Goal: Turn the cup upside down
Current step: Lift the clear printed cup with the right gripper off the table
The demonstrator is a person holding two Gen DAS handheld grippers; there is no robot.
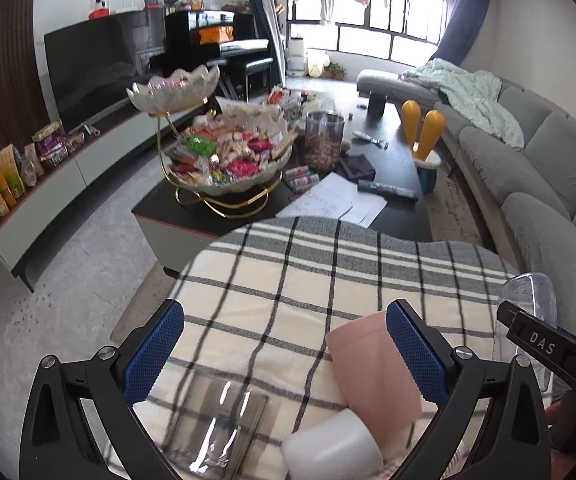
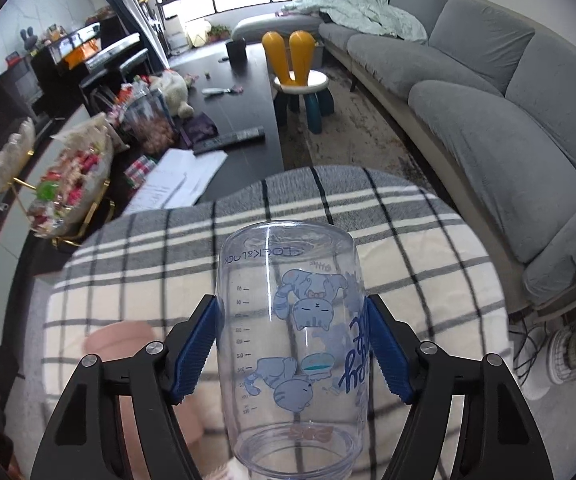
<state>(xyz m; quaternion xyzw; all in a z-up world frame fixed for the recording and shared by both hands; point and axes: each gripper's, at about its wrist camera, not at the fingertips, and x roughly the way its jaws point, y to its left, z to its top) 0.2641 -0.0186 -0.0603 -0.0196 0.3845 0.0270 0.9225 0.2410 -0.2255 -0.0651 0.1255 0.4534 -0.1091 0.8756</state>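
A clear plastic cup [image 2: 291, 340] printed with blue cats is held between the pads of my right gripper [image 2: 291, 346], which is shut on it. Its base points away and its threaded mouth faces the camera, above the plaid cloth [image 2: 427, 260]. In the left wrist view this cup [image 1: 531, 300] and the right gripper [image 1: 547, 348] show at the right edge. My left gripper [image 1: 286, 352] stands open over the plaid cloth [image 1: 288, 272]. A pink cup [image 1: 371, 372] lies just inside its right finger; whether they touch I cannot tell. The pink cup [image 2: 120, 340] is blurred at the lower left.
A white cup [image 1: 331, 448] and a clear square glass [image 1: 216, 428] sit near the left gripper's base. Beyond the cloth stands a dark coffee table [image 1: 391, 160] with a snack bowl [image 1: 228, 160], a jar and papers. A grey sofa [image 2: 487, 92] runs along the right, with a yellow-eared stool [image 2: 299, 76].
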